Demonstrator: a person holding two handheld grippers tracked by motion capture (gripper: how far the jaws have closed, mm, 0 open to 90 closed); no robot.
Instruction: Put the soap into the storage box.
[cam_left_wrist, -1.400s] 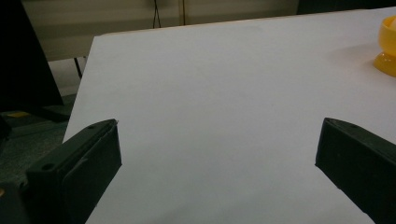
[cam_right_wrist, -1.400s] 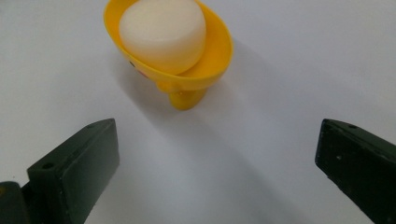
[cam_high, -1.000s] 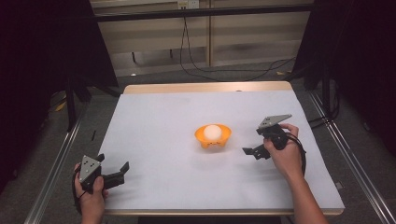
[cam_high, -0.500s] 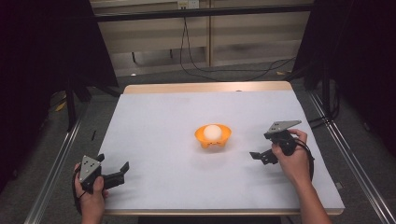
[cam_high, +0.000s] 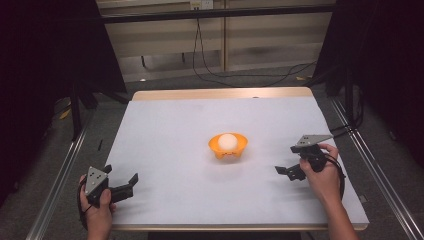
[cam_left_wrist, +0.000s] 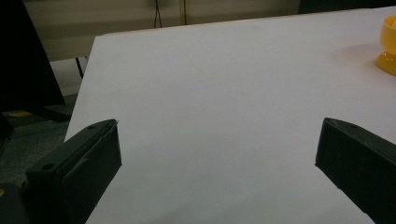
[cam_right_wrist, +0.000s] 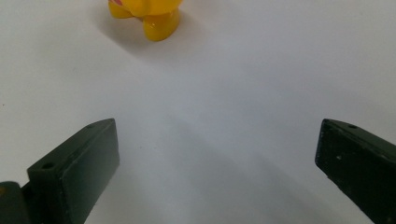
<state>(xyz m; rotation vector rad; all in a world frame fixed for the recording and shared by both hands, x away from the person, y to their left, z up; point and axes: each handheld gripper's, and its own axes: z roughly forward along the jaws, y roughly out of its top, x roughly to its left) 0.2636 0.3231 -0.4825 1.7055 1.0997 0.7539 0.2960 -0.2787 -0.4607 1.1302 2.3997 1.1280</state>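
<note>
In the high view, an orange bowl is sitting a little right of the middle of the white tabletop, and a white ball is resting inside it. The right claw is hovering near the tabletop's right edge, well apart from the bowl, with its jaws pointing left toward the bowl's side and standing spread. The person's right hand is gripping it from behind. The left claw is sitting by the near left corner of the tabletop, far from the bowl, held in the left hand, its jaws parted and pointing right.

In the left gripper view, the two black jaws are standing wide apart over bare white tabletop with nothing between them, and the bowl is showing at the far right edge.

In the right gripper view, the jaws are also gaping wide over the tabletop, gripping nothing, while the bowl's yellow-orange base is showing at the top, left of centre, well ahead of the jaws.
</note>
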